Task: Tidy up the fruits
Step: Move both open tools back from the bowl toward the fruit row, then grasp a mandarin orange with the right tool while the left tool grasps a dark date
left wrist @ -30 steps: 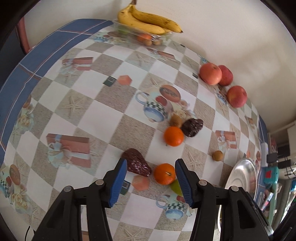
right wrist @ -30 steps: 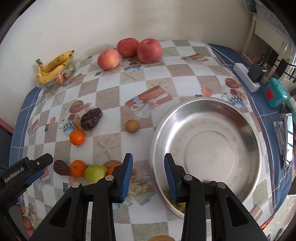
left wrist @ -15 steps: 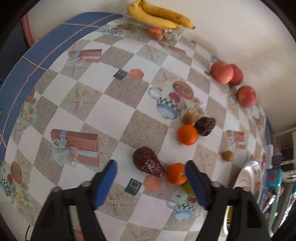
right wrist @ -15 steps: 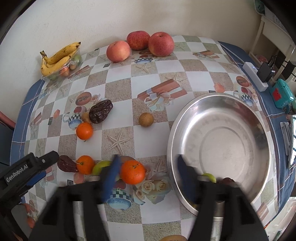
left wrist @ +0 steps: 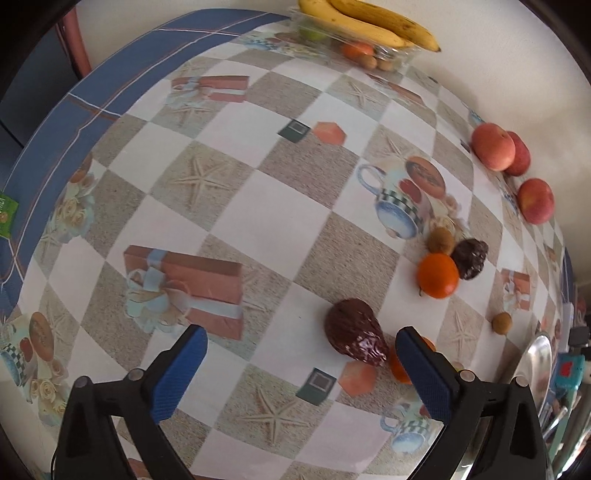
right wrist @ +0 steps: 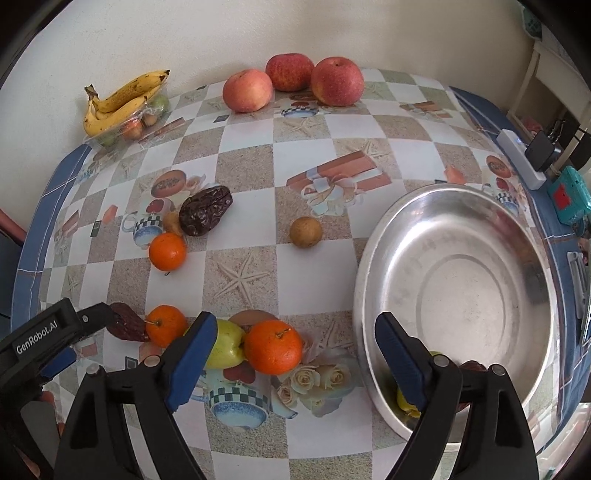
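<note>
A plain cream wall (right wrist: 229, 33) fills the top of the right wrist view and the upper right of the left wrist view, evenly lit by soft daylight; below it a table is covered by a cloth (right wrist: 243, 173) printed in white and sandy squares with starfish, gift boxes, cups and roses, edged with a blue border (left wrist: 110, 85); at the upper right of the right wrist view stands pale furniture (right wrist: 546, 70), perhaps a shelf or chair, though the edge of the frame distorts it; a white power strip (right wrist: 517, 155) with a black plug lies on the cloth's right border; a reddish rail (left wrist: 75, 48) shows at the upper left of the left wrist view.
</note>
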A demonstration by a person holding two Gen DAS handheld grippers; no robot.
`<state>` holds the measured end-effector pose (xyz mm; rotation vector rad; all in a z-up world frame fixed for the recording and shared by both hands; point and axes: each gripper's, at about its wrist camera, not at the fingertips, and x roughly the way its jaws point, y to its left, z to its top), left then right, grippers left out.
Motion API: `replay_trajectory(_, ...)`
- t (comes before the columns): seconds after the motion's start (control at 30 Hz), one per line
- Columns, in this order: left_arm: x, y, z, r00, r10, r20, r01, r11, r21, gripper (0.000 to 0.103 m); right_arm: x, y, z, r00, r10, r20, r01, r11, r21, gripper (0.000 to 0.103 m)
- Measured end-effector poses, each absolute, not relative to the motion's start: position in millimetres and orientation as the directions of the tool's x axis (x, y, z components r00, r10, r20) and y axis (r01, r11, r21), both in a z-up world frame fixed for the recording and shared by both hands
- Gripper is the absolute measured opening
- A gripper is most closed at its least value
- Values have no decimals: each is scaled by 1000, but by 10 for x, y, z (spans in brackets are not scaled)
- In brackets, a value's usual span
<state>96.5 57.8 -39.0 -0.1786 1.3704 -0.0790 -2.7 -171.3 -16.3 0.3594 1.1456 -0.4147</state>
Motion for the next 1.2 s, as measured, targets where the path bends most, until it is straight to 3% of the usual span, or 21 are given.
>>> replay_trajectory(0.37, 999, 517, -200, 311, -219, -925, 4, 973, -229, 103, -5, -1657, 19, 463, -83, -883, 436, 888, 146, 88)
replay_trajectory(0.73, 1023, 362, -321, 250, -236, -939, 44, 972, -232, 102, -16, -1693, -3, 462, -60, -885, 442, 881, 171, 87)
replay_trajectory(0.9, 1027, 377, -392, 227, -273, -935, 30, 961, -273, 100, -9, -1683, -66, 442, -48, -896, 435, 885, 167, 70)
replay_trajectory(0.97, 1039, 379, -420, 218, -285, -933, 18, 957, -288, 96, -12, -1688, -84, 437, -39, -899, 435, 884, 173, 70)
replay_trajectory(1.2, 1024, 362, -462, 200, -305, -931, 24, 951, -307, 80, -31, -1735, -210, 381, -22, -924, 465, 869, 171, 51)
